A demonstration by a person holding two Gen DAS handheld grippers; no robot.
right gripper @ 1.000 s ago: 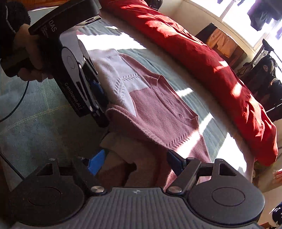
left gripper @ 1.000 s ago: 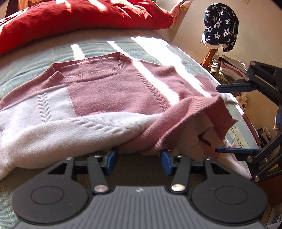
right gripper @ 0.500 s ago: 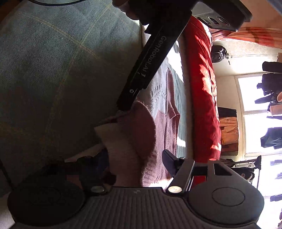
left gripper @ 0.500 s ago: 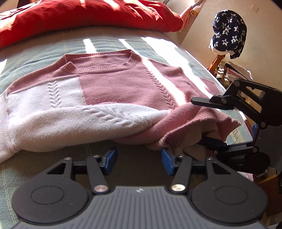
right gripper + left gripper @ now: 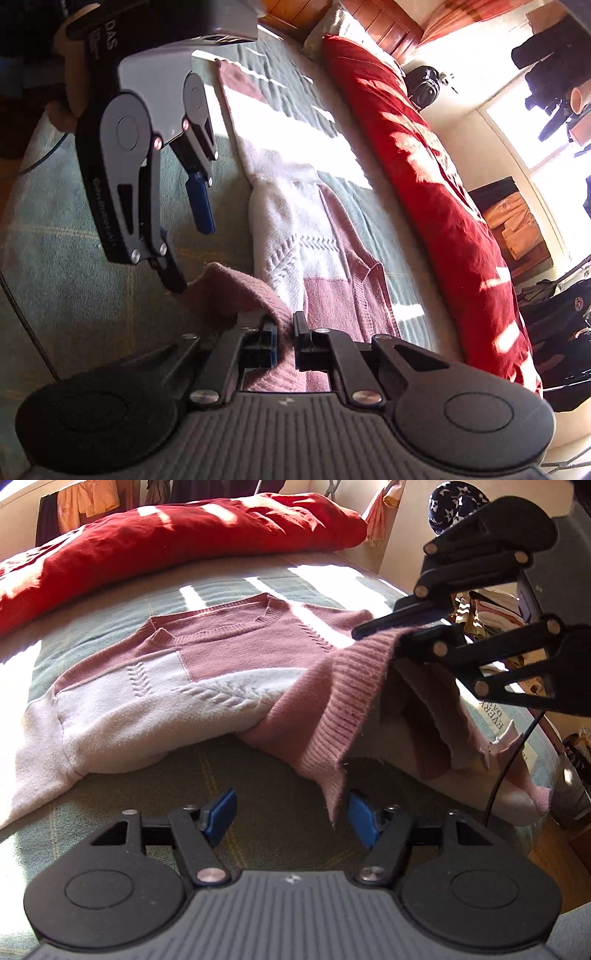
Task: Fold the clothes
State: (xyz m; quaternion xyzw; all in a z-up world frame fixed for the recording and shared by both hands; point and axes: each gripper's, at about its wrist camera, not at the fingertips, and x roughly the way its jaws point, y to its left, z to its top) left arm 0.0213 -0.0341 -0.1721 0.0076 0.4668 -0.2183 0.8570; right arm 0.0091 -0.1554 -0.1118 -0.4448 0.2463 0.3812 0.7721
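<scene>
A pink-and-white cable-knit sweater (image 5: pixel 229 664) lies front up on a green checked bedspread (image 5: pixel 258 812), neckline toward the far side, one white sleeve trailing to the near left. The right gripper (image 5: pixel 284 341) has its jaws pressed together on the ribbed pink hem (image 5: pixel 347 709) at the right and holds that corner raised off the bed; the cloth beneath it hangs bunched. The left gripper (image 5: pixel 290 818) stands spread and empty just short of the hem's drooping near corner.

Judgement: a fold of the lower body is in hand. The next move calls for the left gripper to take the loose near corner, so that both carry the hem level toward the neckline.

Room: open bedspread near and left. A red quilt (image 5: pixel 166 535) bounds the far side. The bed's edge runs close at the right.
</scene>
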